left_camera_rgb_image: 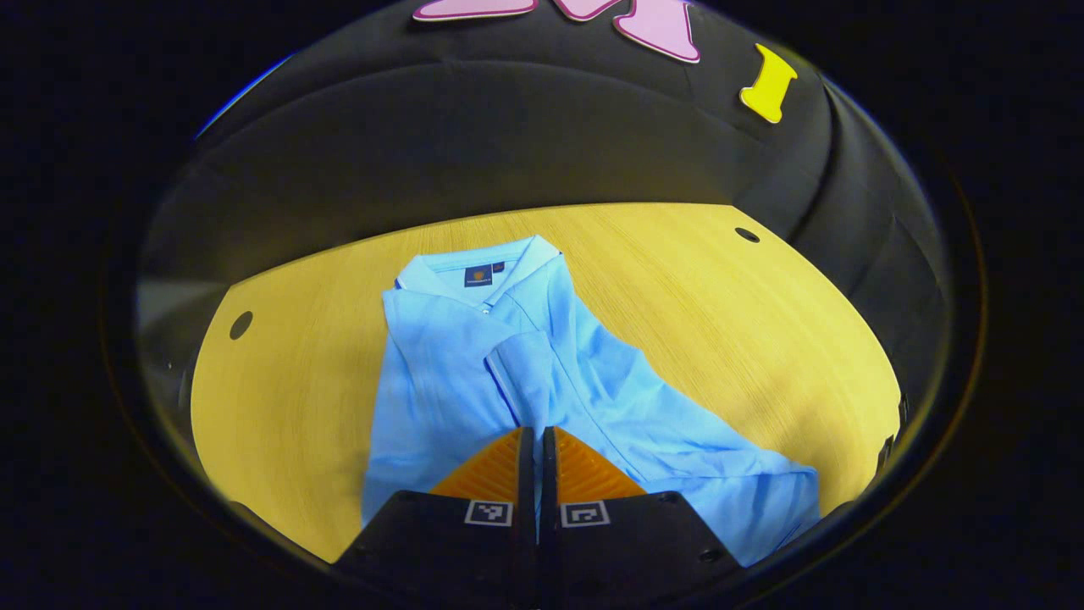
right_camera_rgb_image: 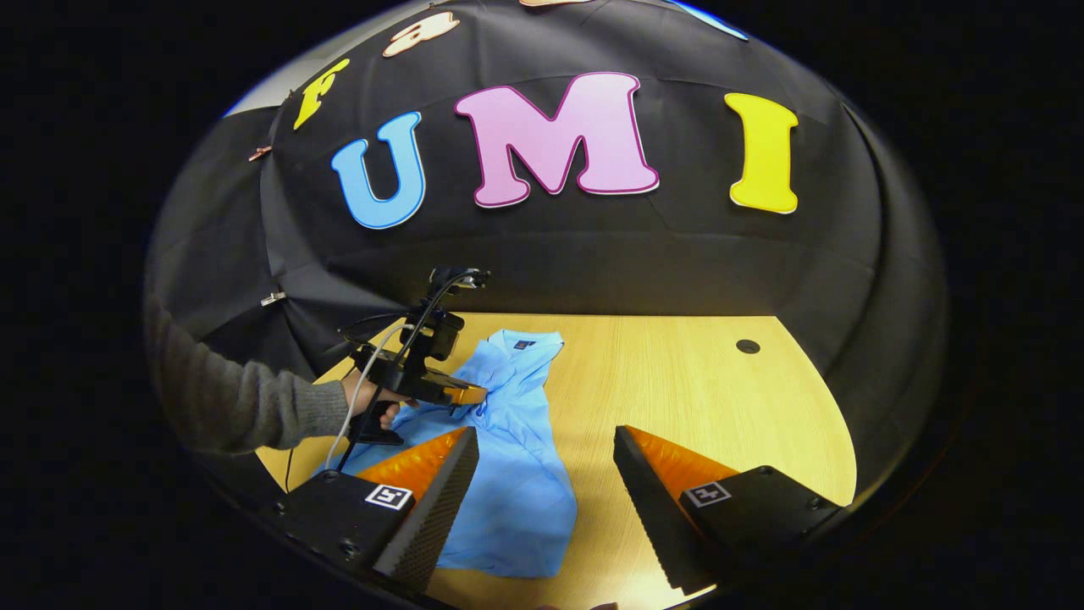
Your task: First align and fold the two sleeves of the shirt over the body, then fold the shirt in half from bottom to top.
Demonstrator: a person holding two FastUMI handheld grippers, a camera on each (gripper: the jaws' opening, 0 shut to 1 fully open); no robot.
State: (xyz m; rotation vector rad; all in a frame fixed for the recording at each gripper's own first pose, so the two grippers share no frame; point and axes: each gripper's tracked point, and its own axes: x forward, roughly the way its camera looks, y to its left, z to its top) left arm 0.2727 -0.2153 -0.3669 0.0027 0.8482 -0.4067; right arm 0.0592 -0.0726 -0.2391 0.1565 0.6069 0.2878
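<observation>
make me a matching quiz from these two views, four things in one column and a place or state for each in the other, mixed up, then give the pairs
Things:
1. left gripper
2. right gripper
3. shirt
4. sleeve of the person

Places or states:
A. lies on the wooden table, collar at the far end
B. fingers wide apart, above the table's near edge
C. grey, at the left edge of the right gripper view
D. fingers closed together, over the shirt

Pairs: 1-D, 2-B, 3-A, 4-C
</observation>
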